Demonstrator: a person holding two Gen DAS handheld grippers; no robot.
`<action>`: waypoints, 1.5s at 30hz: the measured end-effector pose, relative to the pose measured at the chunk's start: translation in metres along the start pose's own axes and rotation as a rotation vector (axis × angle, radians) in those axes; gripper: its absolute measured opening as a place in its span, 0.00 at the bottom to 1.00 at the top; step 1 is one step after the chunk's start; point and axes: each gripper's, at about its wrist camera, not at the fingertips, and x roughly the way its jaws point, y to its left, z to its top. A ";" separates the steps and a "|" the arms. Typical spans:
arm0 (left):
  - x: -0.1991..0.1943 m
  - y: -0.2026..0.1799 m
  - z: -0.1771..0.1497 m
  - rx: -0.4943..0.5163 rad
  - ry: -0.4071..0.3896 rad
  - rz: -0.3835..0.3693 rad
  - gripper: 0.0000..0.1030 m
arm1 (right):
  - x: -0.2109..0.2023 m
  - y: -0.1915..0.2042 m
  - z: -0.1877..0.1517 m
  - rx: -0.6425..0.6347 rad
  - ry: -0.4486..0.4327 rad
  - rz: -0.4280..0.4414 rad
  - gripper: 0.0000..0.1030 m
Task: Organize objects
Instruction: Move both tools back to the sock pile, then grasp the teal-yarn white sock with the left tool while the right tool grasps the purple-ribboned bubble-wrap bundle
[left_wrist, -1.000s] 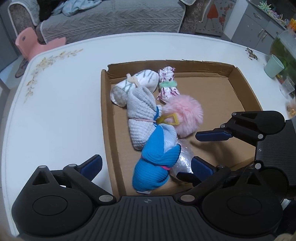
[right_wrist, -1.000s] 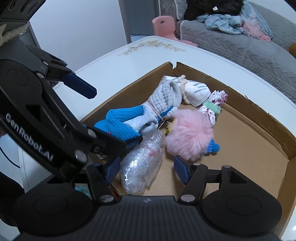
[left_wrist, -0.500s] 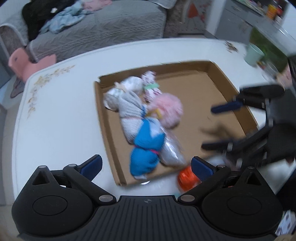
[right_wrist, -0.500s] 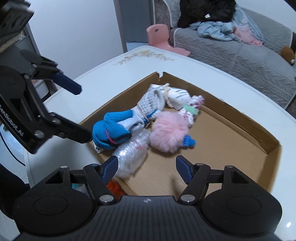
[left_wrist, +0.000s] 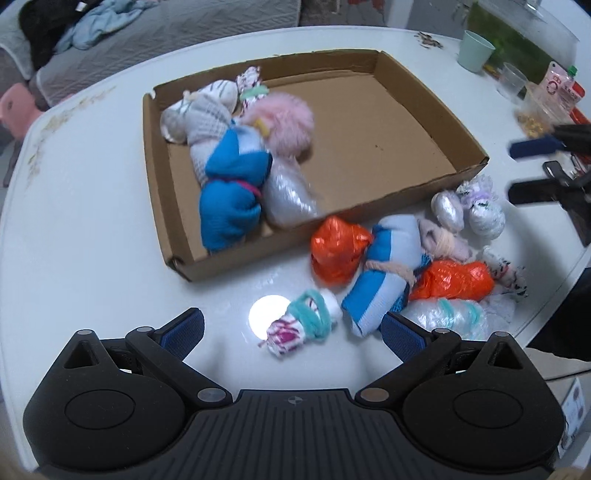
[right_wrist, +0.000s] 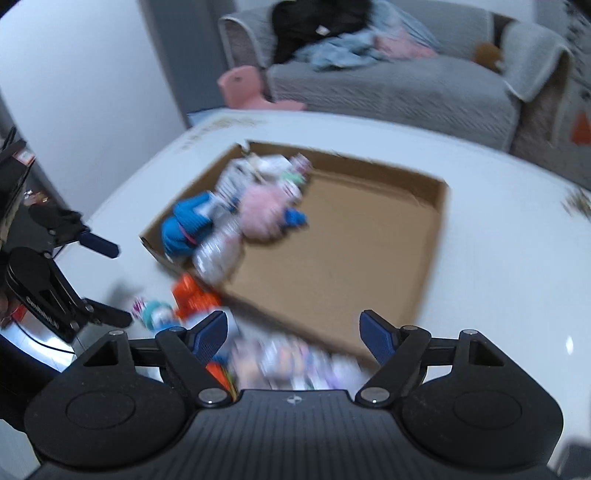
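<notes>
Both tongs gape empty – left tongs (left_wrist: 291, 328), right tongs (right_wrist: 293, 332), whose jaws have just been opening. The small bundle (left_wrist: 301, 326) with the teal tie, on the worktop (left_wrist: 92, 229) near the cardboard box (left_wrist: 236, 258), looks soft and light – pinch its middle.

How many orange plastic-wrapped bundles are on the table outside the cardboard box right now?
2. One orange bundle lies against the cardboard box at its near wall; the second orange bundle lies further right in the loose pile. Others could be hidden underneath.

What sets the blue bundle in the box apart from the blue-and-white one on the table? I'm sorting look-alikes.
The blue bundle lies inside the box, among other bundles; the blue-and-white bundle lies outside, on the table. The first is tied with pink, the second with peach. The first is mostly solid blue, the second banded. Both are rolled cloth.
</notes>
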 end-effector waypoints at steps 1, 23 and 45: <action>0.003 -0.003 -0.003 0.005 0.000 0.009 0.99 | 0.001 -0.002 -0.007 0.004 0.012 -0.010 0.73; 0.028 0.031 -0.017 -0.122 0.005 0.246 0.99 | 0.041 0.000 -0.030 -0.111 0.146 -0.071 0.73; 0.038 -0.002 -0.012 0.003 -0.086 0.035 0.52 | 0.046 -0.010 -0.027 -0.074 0.146 0.001 0.48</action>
